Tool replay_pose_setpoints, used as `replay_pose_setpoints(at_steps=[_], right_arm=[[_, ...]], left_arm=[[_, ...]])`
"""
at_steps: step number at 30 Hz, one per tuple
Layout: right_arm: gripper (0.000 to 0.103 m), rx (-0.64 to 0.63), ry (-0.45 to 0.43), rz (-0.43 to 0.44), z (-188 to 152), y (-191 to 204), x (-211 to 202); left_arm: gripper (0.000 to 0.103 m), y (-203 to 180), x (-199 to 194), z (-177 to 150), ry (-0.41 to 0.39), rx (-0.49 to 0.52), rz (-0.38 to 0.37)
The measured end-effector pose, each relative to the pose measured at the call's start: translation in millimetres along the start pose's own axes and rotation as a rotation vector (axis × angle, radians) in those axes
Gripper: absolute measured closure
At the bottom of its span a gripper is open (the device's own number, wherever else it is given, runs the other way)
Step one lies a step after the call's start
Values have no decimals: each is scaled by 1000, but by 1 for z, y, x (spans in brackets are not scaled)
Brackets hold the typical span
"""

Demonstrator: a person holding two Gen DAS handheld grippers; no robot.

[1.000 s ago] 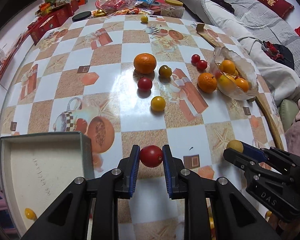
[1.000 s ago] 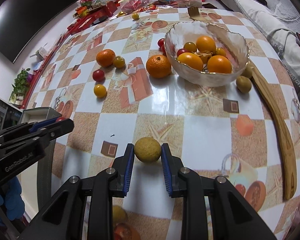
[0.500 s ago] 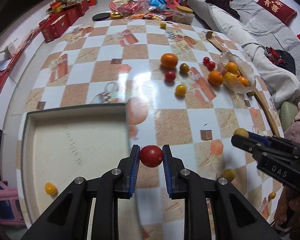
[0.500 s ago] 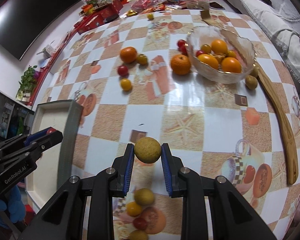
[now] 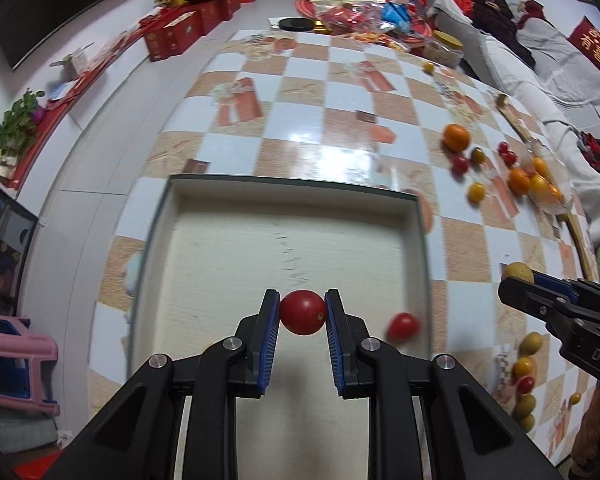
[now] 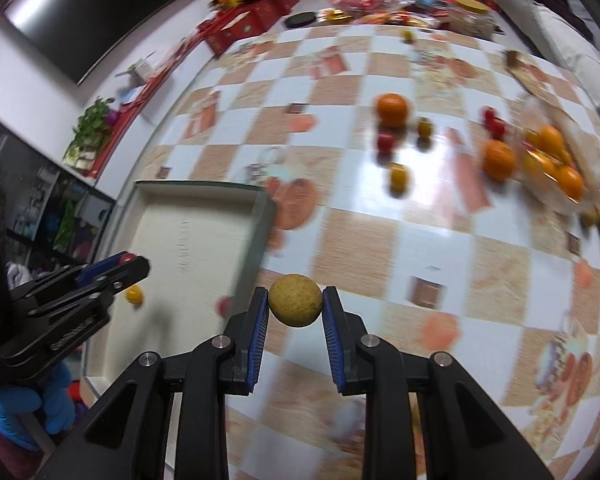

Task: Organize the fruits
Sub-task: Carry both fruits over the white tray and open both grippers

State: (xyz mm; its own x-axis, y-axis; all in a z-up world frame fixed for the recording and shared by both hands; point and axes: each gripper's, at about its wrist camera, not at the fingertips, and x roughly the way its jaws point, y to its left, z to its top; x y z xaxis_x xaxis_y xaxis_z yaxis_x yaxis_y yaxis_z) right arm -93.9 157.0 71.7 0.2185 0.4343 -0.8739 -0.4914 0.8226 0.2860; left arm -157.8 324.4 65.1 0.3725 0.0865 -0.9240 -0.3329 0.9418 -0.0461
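My left claw [image 5: 302,317] is clamped on a red tomato [image 5: 302,312], both blue pads pressed to its sides, and I hold it above the pale floor of the shallow box [image 5: 284,200] at the near edge of the table [image 5: 300,120]. Just to the right of that tomato, a second red tomato [image 5: 403,325] lies blurred on the box floor near its right wall. In the right wrist view a small yellow fruit [image 6: 134,295] also sits in the box beside my left claw.

My right claw [image 6: 295,311] grips a rough yellowish-brown round fruit [image 6: 295,305] between its pads, held over the checkered table just right of the box wall. From the left view this claw shows at the right edge with the same fruit at its tips.

At the near right edge of the table a small group of yellow and red fruits [image 5: 525,366] lies close together.

Farther out, loose fruit is scattered on the table: a yellow tomato [image 6: 398,175], a red one [image 6: 385,142], a dark greenish one [image 6: 425,127] and a big orange [image 6: 392,109] behind them. To the right, another orange [image 6: 499,160] rests against the glass bowl [image 6: 588,200], which holds several oranges. Two red tomatoes [image 6: 494,123] lie just beyond it.

At the far end, red boxes [image 5: 176,34] and snack packets [image 5: 364,12] crowd the edge.
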Motion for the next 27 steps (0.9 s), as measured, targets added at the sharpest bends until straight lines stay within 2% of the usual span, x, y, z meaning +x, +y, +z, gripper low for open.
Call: replay_pose_setpoints(at_steps=[6, 10, 22, 25, 26, 27], right_arm=[[73, -40, 37, 40, 20, 39, 30], [73, -56, 72, 38, 31, 55, 52], [73, -110, 167, -22, 35, 70, 99], [68, -149, 173, -38, 36, 76, 102], [61, -152, 173, -36, 37, 77, 103], [58, -149, 169, -28, 39, 76, 102]], left_arm=[[79, 30, 19, 10, 8, -22, 41], [79, 42, 32, 14, 26, -37, 50], [78, 48, 51, 10, 70, -9, 80], [78, 48, 52, 8, 68, 0, 80], [77, 49, 52, 8, 67, -6, 70], [63, 51, 52, 8, 70, -21, 54]])
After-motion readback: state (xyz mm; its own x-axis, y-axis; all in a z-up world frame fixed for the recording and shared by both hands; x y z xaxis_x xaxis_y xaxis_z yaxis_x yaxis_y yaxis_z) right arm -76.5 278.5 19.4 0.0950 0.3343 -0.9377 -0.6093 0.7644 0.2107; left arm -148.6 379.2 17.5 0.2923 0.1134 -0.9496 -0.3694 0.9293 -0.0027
